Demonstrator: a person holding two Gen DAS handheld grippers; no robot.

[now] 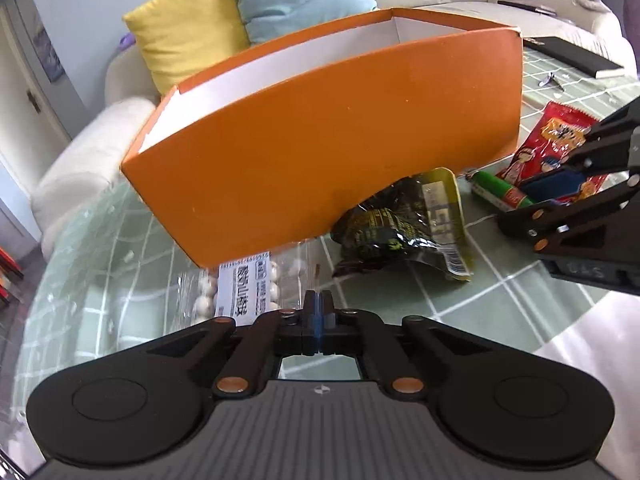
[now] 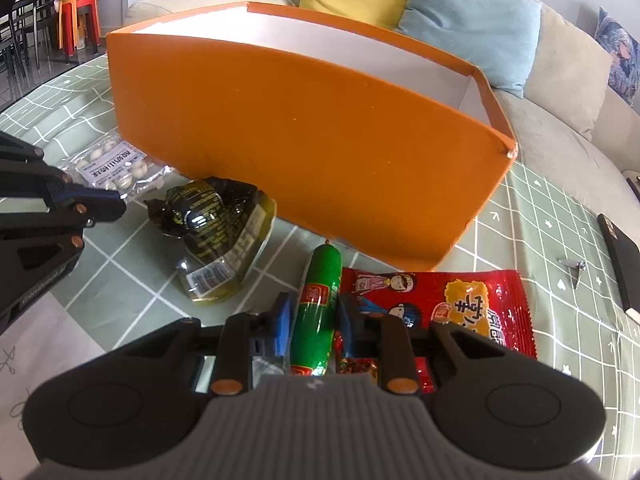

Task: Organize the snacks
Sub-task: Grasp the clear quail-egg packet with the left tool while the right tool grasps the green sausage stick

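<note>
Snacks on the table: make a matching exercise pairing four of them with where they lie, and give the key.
Things:
1. green sausage
2. red packet
3. dark pouch
4. clear bag of white balls

Places:
A. far left, beside the left claw
B. between the pads of the right claw
C. right of the sausage
D. against the orange box, left of the sausage

Pairs: 1-B, 2-C, 3-D, 4-A

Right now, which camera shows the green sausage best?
The right wrist view. There the green sausage lies almost whole between the right gripper fingers, its label readable. In the left wrist view the green sausage is small, far at the right, partly hidden behind that gripper.
</note>
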